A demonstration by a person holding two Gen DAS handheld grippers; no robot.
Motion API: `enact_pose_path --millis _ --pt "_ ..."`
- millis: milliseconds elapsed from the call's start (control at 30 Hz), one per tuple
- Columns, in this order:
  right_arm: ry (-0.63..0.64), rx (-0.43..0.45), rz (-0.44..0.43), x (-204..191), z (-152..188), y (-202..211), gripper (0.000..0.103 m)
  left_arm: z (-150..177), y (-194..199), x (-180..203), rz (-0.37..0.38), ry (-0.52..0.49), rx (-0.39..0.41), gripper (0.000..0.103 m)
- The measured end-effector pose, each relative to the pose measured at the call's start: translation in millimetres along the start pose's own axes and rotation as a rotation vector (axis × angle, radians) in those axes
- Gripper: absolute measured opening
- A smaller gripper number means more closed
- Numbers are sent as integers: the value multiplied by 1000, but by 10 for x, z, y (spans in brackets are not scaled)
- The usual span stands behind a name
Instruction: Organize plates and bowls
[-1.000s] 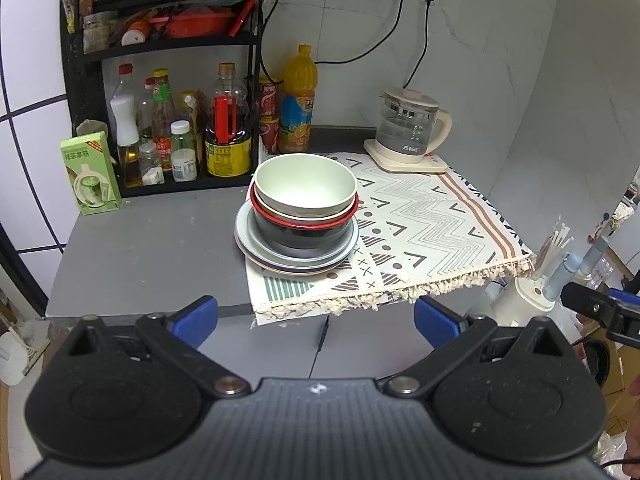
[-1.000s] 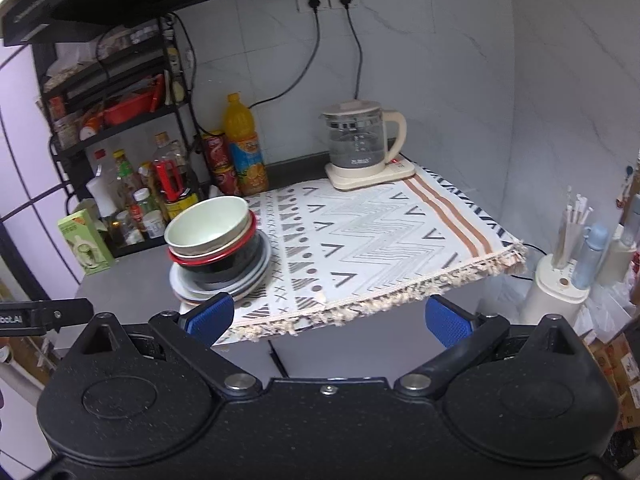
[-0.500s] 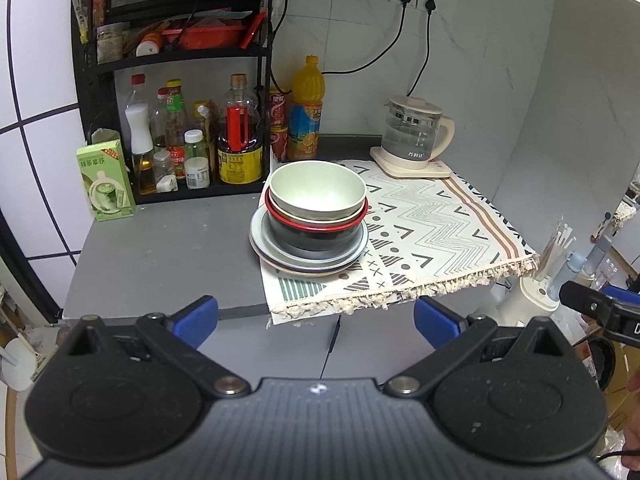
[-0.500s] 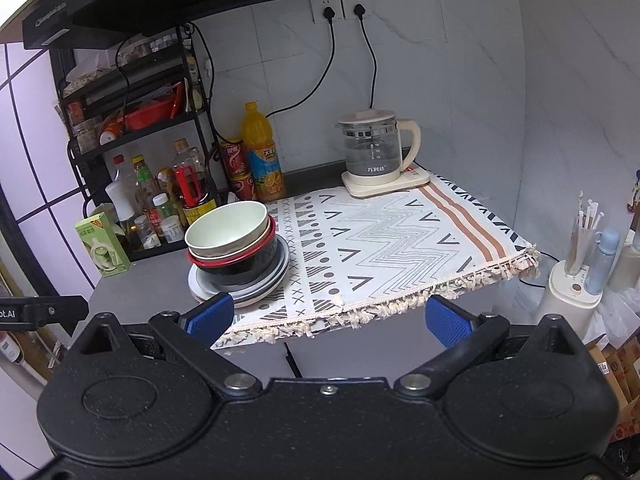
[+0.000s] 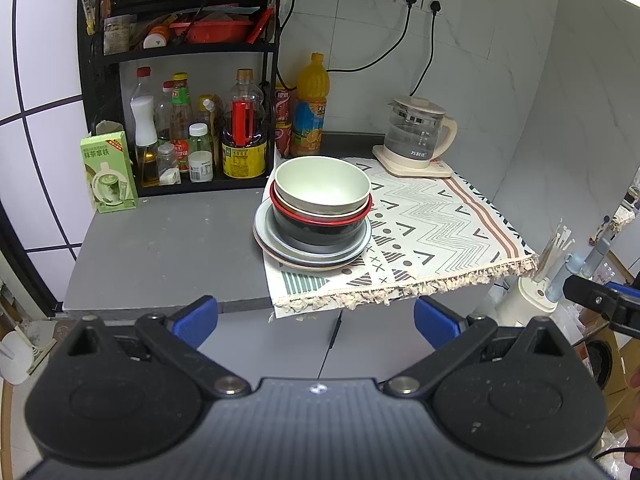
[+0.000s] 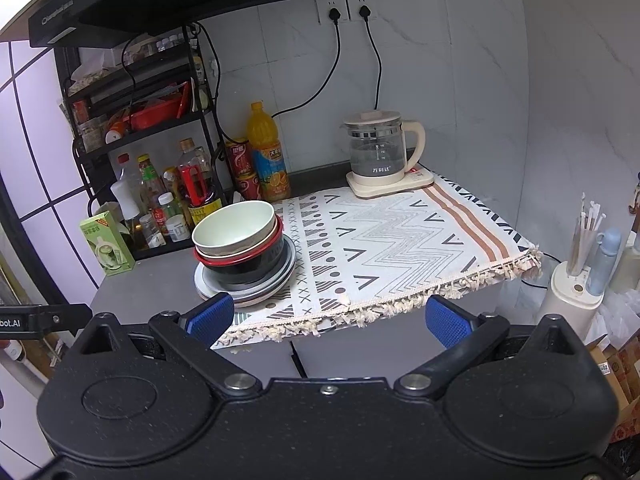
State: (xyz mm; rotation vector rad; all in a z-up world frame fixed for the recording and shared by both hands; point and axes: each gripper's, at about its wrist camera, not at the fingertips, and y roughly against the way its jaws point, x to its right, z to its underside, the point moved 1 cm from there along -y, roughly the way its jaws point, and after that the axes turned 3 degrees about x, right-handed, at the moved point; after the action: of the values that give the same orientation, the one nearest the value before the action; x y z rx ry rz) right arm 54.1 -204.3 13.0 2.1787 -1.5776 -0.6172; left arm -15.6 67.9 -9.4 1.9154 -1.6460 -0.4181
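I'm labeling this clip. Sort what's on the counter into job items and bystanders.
Job: pale green bowl, red-rimmed black bowl, stacked plates.

Bystanders: glass kettle, orange juice bottle, green carton, condiment bottles, patterned cloth.

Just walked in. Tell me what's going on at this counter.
A person holds two grippers, both open and empty, short of the counter. The left gripper and right gripper face a stack of bowls nested on plates at the patterned mat's left edge. Nothing has been picked up yet.
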Motion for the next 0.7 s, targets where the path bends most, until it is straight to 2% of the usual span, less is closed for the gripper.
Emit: enact_pose_path --millis 700 --pt "9 -2 4 -32 -17 -3 103 -20 -52 -5 -11 12 1 103"
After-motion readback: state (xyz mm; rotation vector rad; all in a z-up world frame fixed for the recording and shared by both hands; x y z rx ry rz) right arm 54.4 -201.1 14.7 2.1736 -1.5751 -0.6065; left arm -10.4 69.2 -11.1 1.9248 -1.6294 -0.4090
